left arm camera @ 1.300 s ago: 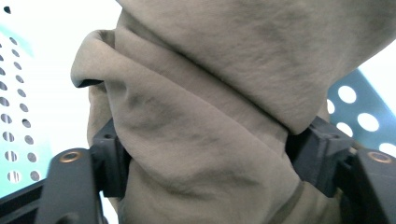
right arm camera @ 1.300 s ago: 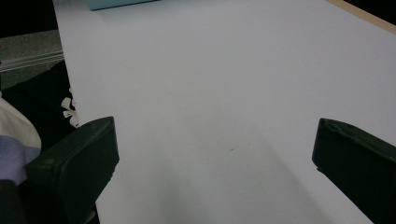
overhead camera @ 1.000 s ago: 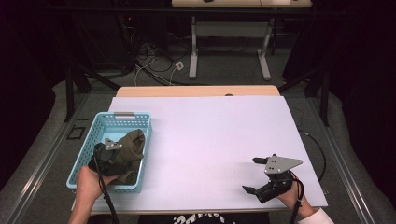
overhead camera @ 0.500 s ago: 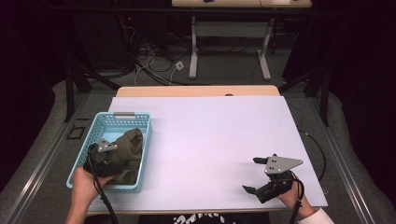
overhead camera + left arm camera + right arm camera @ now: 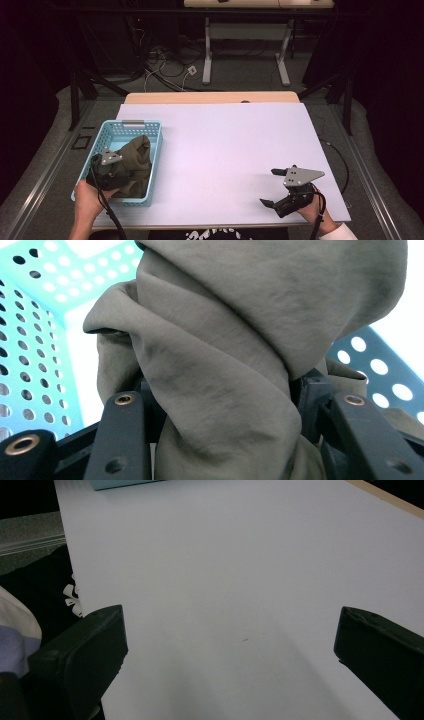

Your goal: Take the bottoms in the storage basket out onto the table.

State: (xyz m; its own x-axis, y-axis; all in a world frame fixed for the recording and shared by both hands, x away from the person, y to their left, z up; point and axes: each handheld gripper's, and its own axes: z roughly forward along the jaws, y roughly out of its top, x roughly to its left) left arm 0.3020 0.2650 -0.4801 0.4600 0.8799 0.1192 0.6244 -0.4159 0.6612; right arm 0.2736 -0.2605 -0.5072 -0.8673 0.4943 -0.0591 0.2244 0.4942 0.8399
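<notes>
- One left gripper (image 5: 117, 172) is clamping one olive cloth (image 5: 131, 162), bunched between its jaws, inside one blue basket (image 5: 133, 126).
- One right gripper (image 5: 277, 189) is sitting with jaws spread wide, with bare white table (image 5: 230, 150) between them.

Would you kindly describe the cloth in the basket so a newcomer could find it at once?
On the white table, look to the near left corner for the light blue perforated plastic basket. Bunched inside it lies the olive-green cloth, the left gripper clamped on its folds; it is the only soft, dark item there.
</notes>
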